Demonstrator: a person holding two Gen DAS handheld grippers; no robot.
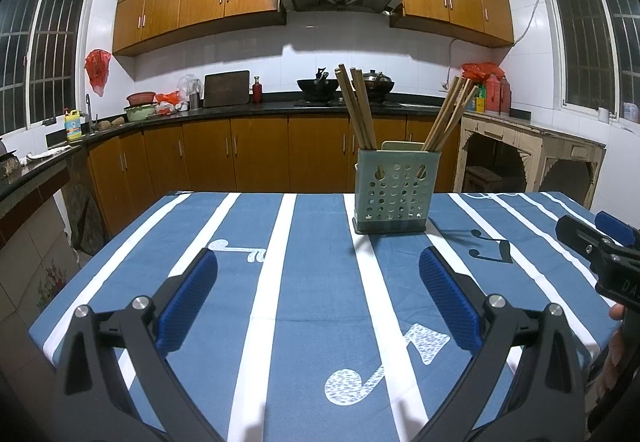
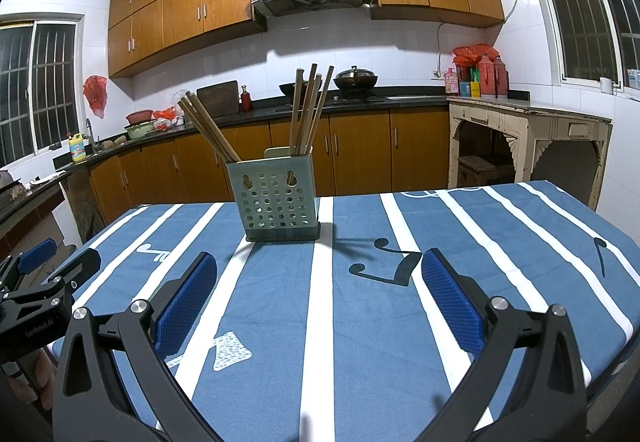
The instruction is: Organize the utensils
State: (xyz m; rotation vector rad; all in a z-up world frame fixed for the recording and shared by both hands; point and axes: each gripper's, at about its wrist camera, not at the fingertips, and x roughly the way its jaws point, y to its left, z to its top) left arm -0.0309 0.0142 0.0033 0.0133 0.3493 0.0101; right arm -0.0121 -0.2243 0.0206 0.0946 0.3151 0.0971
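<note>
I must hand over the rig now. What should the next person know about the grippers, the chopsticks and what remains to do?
Left gripper: open, empty, above the striped tablecloth.
Right gripper: open, empty, beside the left one.
The green perforated holder stands upright at the far part of the table. Chopsticks are in it in two bundles: one leans left, the other stands nearly upright on the right side.
Done, as it appears: no loose utensil lies on the visible cloth.
Left: probably nothing, but check the table areas outside the views.

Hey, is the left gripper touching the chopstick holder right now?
Apart. The left wrist view shows the open left gripper short of the chopstick holder, with bare striped tablecloth between them.
</note>
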